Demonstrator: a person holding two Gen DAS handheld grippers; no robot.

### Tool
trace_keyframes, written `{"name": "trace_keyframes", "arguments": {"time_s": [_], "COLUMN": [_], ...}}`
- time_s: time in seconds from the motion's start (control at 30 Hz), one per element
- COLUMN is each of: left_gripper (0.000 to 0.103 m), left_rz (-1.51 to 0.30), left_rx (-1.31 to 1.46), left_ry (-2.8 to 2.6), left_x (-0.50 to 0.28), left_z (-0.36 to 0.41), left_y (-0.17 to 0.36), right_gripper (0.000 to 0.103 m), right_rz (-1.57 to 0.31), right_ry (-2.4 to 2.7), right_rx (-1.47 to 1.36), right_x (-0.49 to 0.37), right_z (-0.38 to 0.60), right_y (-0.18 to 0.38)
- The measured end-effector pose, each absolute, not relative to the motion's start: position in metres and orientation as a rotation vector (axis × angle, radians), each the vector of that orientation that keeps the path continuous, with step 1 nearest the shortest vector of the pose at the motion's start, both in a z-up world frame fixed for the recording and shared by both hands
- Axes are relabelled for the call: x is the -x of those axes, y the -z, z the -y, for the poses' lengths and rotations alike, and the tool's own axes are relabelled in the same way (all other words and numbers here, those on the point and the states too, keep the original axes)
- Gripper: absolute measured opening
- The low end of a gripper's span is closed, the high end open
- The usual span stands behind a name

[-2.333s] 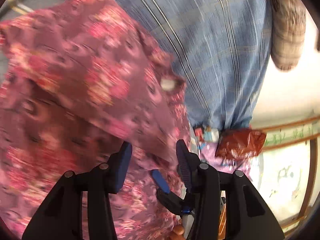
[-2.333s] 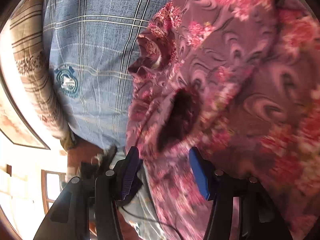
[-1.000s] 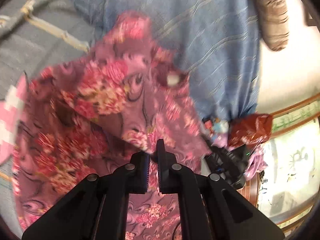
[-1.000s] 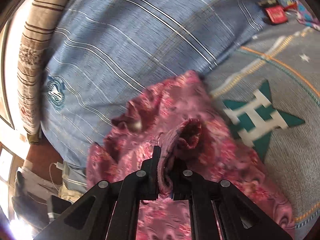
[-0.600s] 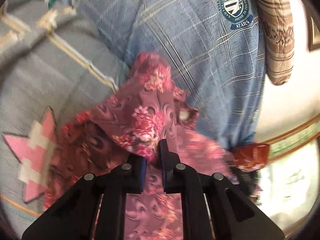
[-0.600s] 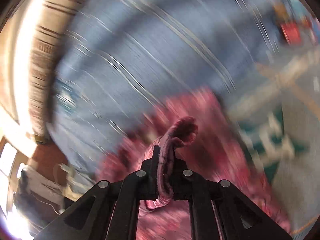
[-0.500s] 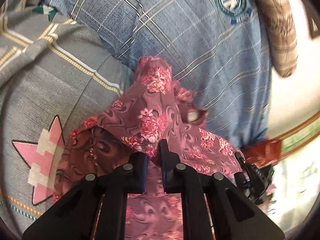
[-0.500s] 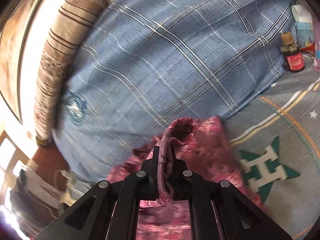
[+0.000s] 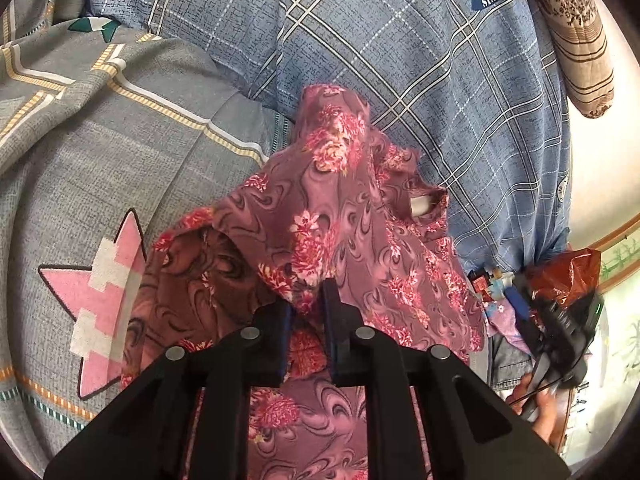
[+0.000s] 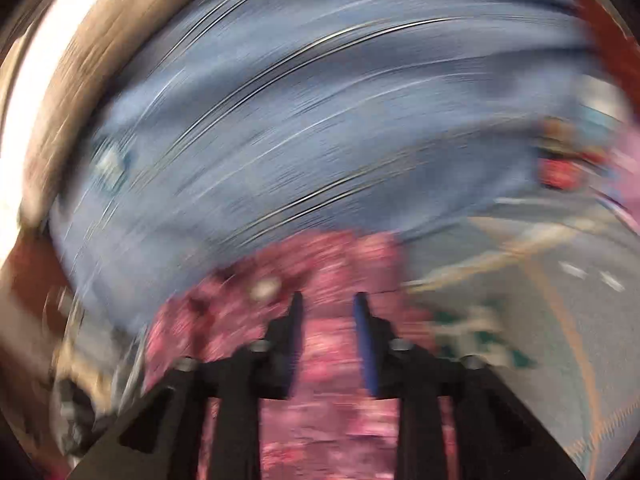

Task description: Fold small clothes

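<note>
Half a second ago both tools pinched the floral garment (image 9: 340, 216) and held it up; now the right tool (image 10: 327, 312) has let go, its jaws standing apart with only blurred pink cloth behind them and nothing between them. That view is smeared by fast motion, so I cannot tell whether its fingertips brush the fabric. The left tool (image 9: 306, 300) stays clamped on a fold of the garment, jaws nearly together with a bunched edge caught between them. The garment hangs from that pinch and drapes onto the grey star-patterned bedsheet (image 9: 120, 184), its far tip reaching the blue plaid pillow (image 9: 420, 80); it is rumpled, with one dark inner layer showing at the left. I judge that the release ends a lift-and-lay step, and the right tool will probably need a new hold on a free edge before any fold can be made.
</note>
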State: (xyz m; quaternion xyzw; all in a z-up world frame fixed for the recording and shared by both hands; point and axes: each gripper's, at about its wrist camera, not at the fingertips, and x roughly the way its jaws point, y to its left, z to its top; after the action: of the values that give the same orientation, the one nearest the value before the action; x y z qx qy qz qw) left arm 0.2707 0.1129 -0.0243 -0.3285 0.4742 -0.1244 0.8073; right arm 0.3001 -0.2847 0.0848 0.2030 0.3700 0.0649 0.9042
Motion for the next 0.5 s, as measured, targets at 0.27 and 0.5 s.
{"name": "trace_keyframes", "arguments": {"time_s": [0.27, 0.5], "left_gripper": [0.041, 0.041], "left_rz": [-1.020, -1.012], "left_rx": [0.678, 0.680], "left_ry": [0.316, 0.324], "left_x": [-0.274, -0.280], "left_z": [-0.112, -0.118], "left_y": [0.025, 0.023], "right_gripper": [0.040, 0.045], "right_rz": [-1.052, -1.281], "right_ry": [-0.399, -0.483], "right_rx": [-0.064, 0.003], "right_x": [-0.412, -0.445], "right_z": [0.141, 0.122], "right_y": [-0.036, 0.008]}}
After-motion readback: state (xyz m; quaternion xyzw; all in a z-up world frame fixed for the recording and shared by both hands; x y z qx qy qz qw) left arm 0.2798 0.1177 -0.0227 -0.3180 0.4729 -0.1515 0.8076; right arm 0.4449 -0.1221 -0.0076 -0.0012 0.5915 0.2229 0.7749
